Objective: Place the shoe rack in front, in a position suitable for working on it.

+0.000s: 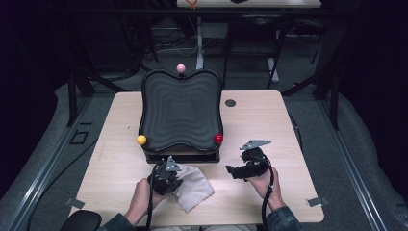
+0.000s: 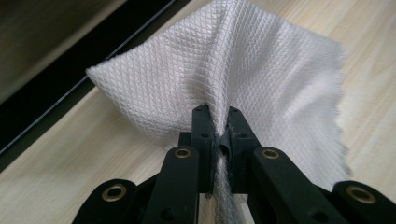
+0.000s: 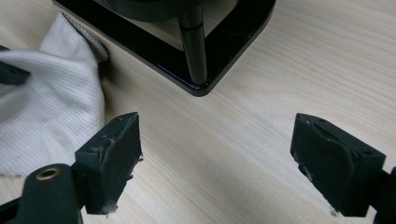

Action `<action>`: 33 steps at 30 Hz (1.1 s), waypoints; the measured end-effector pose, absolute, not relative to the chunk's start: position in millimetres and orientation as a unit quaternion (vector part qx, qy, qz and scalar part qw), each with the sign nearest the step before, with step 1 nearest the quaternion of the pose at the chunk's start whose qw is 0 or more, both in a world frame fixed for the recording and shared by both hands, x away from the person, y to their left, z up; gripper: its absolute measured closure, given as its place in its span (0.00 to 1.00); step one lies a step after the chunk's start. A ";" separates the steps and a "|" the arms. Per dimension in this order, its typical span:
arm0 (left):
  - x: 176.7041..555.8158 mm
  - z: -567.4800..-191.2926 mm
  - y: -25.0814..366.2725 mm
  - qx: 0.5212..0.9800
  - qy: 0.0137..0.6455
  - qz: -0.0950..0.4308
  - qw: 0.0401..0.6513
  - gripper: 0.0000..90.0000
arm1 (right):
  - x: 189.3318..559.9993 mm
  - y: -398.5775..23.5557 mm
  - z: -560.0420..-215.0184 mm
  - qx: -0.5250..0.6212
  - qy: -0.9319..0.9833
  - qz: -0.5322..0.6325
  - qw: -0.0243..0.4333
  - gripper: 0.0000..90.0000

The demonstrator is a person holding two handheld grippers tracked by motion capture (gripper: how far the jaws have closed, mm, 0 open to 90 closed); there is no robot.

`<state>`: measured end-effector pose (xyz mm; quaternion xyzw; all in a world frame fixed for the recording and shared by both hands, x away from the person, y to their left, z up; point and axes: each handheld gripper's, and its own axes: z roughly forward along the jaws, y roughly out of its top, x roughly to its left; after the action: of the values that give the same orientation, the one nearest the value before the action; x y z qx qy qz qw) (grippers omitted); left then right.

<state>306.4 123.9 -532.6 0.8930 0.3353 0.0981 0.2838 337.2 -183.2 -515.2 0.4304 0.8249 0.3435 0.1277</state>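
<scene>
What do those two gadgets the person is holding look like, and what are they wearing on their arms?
Each hand holds a chunky black gripper: the left gripper and right gripper each carry a grey three-cornered plate on top. A black cable trails back from each. Up close, the two black jaws swing on links with brass-coloured rivets; the right's pads look scuffed. The sleeves are dark.

Black wavy tray (image 1: 181, 109) w/ pink (image 1: 181, 68), yellow (image 1: 141, 139), red (image 1: 218, 138) balls.

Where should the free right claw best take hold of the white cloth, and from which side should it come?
Probably the loose corner of the cloth lying flat on the table, nearest the person. The left claw already pinches a raised fold, so the right claw, open with nothing between its jaws, could come from the right, low over the wood, and nip that thin, frayed edge.
</scene>
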 end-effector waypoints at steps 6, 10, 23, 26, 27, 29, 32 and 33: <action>306.3 -512.3 142.3 0.886 0.341 0.101 0.297 0.94 | 336.8 -182.8 -511.4 0.429 0.821 0.353 0.131 0.17; 305.5 -499.5 155.6 0.884 0.343 0.108 0.298 0.94 | 336.7 -181.2 -508.0 0.427 0.819 0.358 0.136 0.17; 306.7 -483.0 223.1 0.856 0.402 0.107 0.309 0.94 | 344.8 -166.9 -491.9 0.415 0.812 0.379 0.159 0.20; 307.3 -482.9 235.5 0.850 0.415 0.112 0.303 0.94 | 349.2 -161.4 -486.2 0.416 0.813 0.373 0.166 0.20; 307.5 -482.8 240.6 0.845 0.424 0.114 0.305 0.94 | 351.2 -160.5 -485.2 0.408 0.813 0.385 0.154 0.21; 307.6 -482.1 246.8 0.841 0.431 0.117 0.304 0.95 | 352.1 -156.4 -481.7 0.406 0.812 0.385 0.169 0.23; 308.2 -481.9 258.1 0.831 0.448 0.121 0.305 0.95 | 354.5 -150.2 -476.7 0.397 0.810 0.396 0.174 0.27; 308.7 -482.3 262.1 0.829 0.453 0.124 0.304 0.95 | 355.0 -148.3 -475.4 0.400 0.808 0.392 0.181 0.29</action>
<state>308.7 262.1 -482.3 0.8287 0.4532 0.1239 0.3041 355.0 -148.3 -475.4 0.4002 0.8084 0.3919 0.1806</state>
